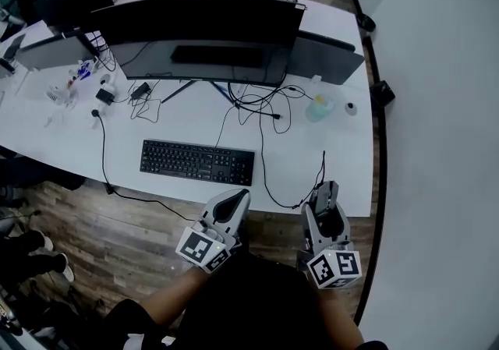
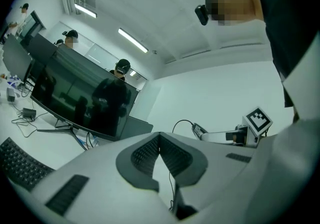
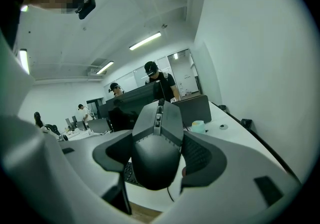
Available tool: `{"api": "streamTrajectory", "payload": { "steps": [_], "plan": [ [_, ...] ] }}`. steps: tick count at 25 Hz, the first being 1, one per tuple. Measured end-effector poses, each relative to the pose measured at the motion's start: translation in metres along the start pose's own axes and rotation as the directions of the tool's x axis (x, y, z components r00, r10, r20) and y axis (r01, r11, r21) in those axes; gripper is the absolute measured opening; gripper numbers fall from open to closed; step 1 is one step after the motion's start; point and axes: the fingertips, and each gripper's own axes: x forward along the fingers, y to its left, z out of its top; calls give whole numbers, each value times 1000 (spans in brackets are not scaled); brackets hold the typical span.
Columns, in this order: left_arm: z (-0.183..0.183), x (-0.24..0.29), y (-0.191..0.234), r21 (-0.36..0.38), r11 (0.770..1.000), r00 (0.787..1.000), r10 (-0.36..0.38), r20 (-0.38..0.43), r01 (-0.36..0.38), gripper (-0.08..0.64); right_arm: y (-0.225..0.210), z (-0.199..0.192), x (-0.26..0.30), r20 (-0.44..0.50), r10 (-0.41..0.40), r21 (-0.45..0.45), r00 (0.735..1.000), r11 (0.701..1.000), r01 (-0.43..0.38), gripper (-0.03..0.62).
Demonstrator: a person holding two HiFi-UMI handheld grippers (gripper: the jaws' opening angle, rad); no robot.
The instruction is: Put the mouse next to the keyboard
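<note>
The mouse (image 3: 157,150) sits clamped between the right claw's (image 1: 327,202) two jaws, its dark body filling the gap and its nose pointing away from the claw. Its cable (image 1: 263,163) runs on from the claw's tip across the white desk (image 1: 347,155). The claw hangs over the desk's near edge. The keyboard (image 1: 197,162) lies ahead of it and off to its left, apart from the mouse. The left claw (image 2: 160,136) has its jaws pressed together on nothing, just short of the keyboard.
</note>
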Motion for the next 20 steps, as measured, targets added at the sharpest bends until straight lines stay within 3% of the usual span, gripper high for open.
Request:
{"api": "streamTrajectory", "payload": {
  "steps": [5, 9, 15, 20],
  "plan": [
    [2, 14, 4, 40, 996, 996, -83, -21, 83, 3, 5, 2, 22, -5, -30, -1, 1000, 1000, 30, 307],
    [14, 18, 15, 53, 993, 994, -110, -3, 110, 3, 5, -3, 32, -24, -52, -14, 998, 999, 51, 307],
    [24, 18, 38, 53, 993, 995, -103, -4, 103, 3, 7, -21, 48, -61, -65, -11, 996, 998, 65, 307],
    [11, 18, 48, 66, 996, 998, -63, -21, 65, 3, 7, -35, 62, -88, -57, -6, 994, 998, 57, 307]
  ]
}}
